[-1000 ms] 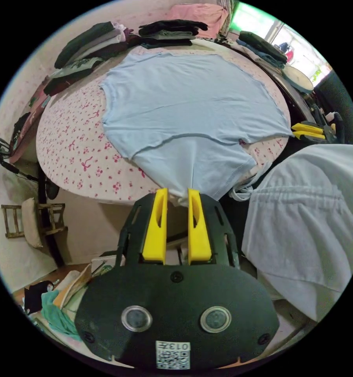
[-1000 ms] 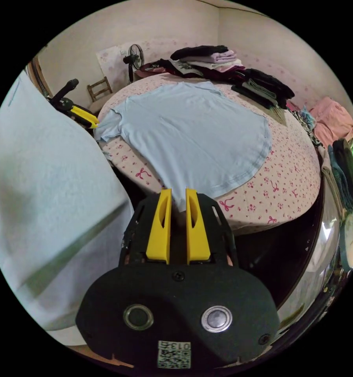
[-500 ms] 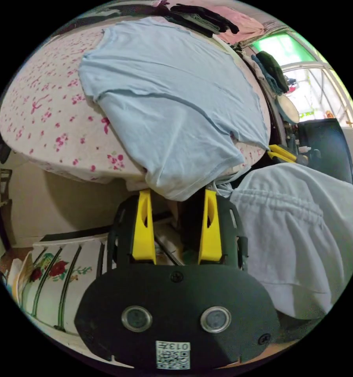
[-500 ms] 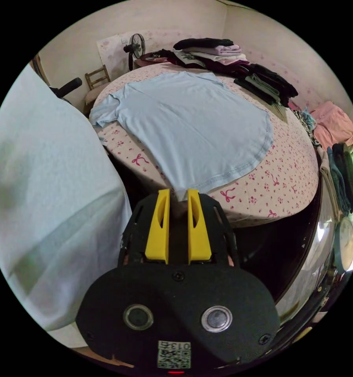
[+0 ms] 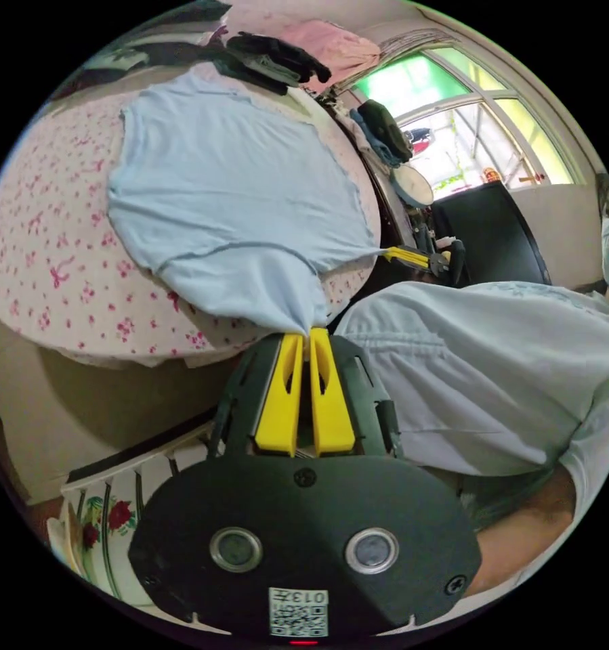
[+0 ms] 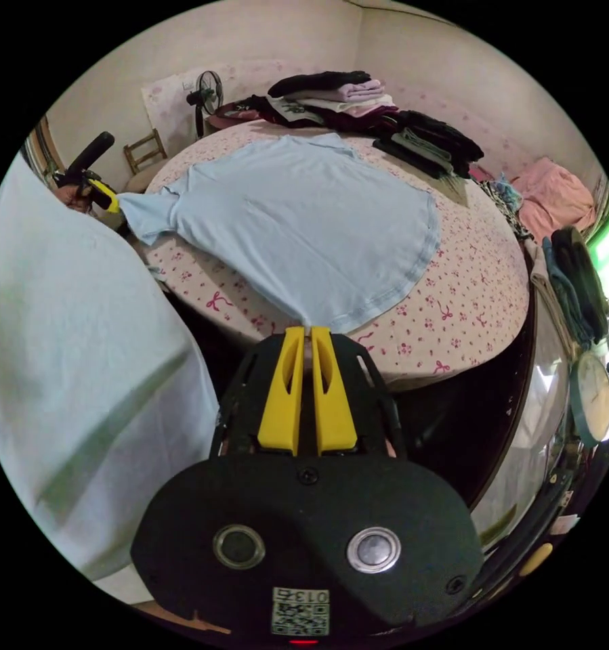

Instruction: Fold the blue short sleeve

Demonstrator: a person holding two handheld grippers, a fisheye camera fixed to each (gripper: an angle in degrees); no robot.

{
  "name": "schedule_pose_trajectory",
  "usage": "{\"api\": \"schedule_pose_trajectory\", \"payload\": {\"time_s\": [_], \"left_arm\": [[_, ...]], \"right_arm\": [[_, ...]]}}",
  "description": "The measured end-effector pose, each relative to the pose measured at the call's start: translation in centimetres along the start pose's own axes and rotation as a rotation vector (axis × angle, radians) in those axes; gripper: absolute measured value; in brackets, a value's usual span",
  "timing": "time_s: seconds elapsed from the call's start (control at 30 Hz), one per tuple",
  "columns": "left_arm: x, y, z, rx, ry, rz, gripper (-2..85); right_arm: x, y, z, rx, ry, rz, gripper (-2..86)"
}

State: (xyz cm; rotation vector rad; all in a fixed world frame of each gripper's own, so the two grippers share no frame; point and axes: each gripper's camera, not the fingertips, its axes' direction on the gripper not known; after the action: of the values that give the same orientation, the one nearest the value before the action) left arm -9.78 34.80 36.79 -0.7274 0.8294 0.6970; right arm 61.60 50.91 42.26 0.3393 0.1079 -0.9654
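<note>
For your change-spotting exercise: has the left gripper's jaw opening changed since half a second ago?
Yes. The left gripper was open around the sleeve of the blue shirt; now its jaws are shut on the sleeve, just off the bed's edge.

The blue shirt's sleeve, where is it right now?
In the left gripper view the sleeve hangs off the bed's near edge, pinched in the left gripper.

A lived-in room of a home: a bed (image 6: 467, 325) with a pink floral sheet, folded clothes stacked (image 6: 358, 101) along its far edge, a standing fan (image 6: 202, 91) and wooden chair (image 6: 141, 152) behind it, a bright window (image 5: 467, 115) beside it.
</note>
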Motion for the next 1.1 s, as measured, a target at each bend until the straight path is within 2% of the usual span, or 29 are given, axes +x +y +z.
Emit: {"api": "schedule_pose_trajectory", "payload": {"time_s": [0.3, 0.73, 0.97, 1.1], "left_arm": [[-0.6, -9.7, -7.5, 0.132, -0.145, 0.091, 0.9], [-5.3, -24.9, -8.4, -0.1, -0.289, 0.103, 1.0], [-7.2, -28.8, -8.7, -0.077, -0.369, 0.076, 2.2], [-8.0, -29.8, -8.8, -0.103, -0.358, 0.028, 6.3]], "right_arm": [[5.9, -6.0, -0.7, 0.079, 0.08, 0.06, 1.1], [15.0, -13.0, 5.4, -0.086, 0.008, 0.168, 1.1], [18.0, -14.3, 7.1, -0.132, 0.002, 0.215, 1.4], [19.2, -14.7, 7.6, -0.143, -0.007, 0.237, 1.9]]}}
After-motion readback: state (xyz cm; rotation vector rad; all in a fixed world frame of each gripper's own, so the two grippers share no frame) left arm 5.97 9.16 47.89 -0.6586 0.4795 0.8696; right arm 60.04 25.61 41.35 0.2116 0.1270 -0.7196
